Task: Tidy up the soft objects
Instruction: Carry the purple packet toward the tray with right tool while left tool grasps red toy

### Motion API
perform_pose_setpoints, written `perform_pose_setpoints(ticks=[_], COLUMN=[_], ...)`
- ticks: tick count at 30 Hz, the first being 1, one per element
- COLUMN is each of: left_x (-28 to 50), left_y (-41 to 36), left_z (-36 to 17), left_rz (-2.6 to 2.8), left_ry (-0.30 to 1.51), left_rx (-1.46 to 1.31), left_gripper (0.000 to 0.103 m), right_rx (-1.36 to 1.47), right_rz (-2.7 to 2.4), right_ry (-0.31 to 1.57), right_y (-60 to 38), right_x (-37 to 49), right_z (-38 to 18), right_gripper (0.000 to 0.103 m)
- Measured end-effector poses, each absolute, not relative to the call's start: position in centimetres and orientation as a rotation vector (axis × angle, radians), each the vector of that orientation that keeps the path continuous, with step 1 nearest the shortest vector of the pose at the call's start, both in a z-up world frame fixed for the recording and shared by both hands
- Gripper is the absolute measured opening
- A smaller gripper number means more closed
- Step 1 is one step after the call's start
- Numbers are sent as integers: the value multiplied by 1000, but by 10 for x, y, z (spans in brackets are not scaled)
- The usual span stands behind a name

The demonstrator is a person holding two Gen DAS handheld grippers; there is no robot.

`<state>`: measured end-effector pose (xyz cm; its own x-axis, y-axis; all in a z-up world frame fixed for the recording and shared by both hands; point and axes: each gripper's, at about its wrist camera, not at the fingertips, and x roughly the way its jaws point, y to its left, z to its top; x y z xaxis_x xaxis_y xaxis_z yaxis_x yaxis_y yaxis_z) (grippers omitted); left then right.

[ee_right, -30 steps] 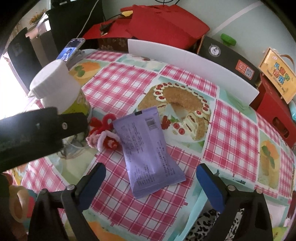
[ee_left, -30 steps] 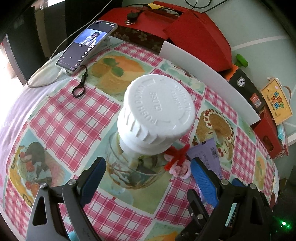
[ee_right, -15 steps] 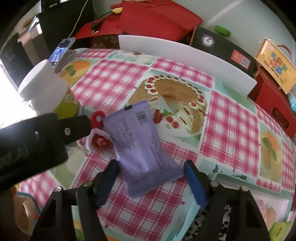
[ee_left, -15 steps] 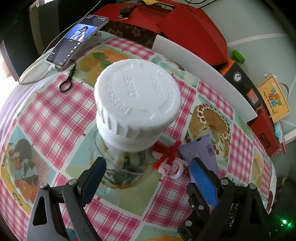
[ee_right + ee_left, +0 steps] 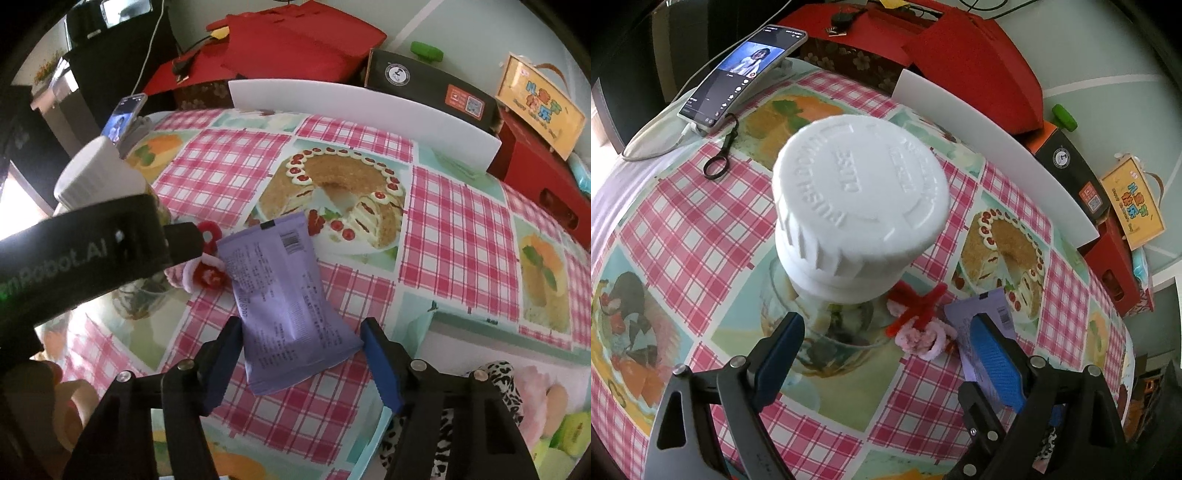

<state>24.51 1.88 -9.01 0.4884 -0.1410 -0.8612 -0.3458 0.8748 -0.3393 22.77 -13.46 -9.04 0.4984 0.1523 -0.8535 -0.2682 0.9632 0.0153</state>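
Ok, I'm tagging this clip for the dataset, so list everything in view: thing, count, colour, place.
bottle: one, clear with white cap, standing on the table between the left gripper's fingers
pipe-cleaner flower: one, red and pink, beside the bottle's base
sachet: one, purple, flat on the table, near end between the right gripper's fingers
table: one, pink check cloth with food prints
phone: one, screen lit, propped at the far left edge
white board: one, upright along the far edge
red boxes: several, behind the board
left gripper: black, blue pads, open around the bottle
right gripper: black, blue pads, closing on the sachet, pads not clearly pressing
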Motion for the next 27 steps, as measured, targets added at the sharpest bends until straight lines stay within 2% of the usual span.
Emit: perform_pose_setpoints(ticks=[12, 16, 27], left_x=[241, 242, 246], left_y=[24, 21, 15], left_z=[-84, -86, -93], left_rz=[124, 119, 137], left_ry=[1052, 1061, 1062], left_rx=[-527, -522, -513], left_gripper=[91, 86, 85], right_rx=[-67, -52, -13], right_rz=[248, 225, 112], right_ry=[969, 936, 871], right_y=[-147, -155, -201], right_x=[219, 212, 199], right_z=[-68, -56, -30], right_gripper=[67, 67, 67])
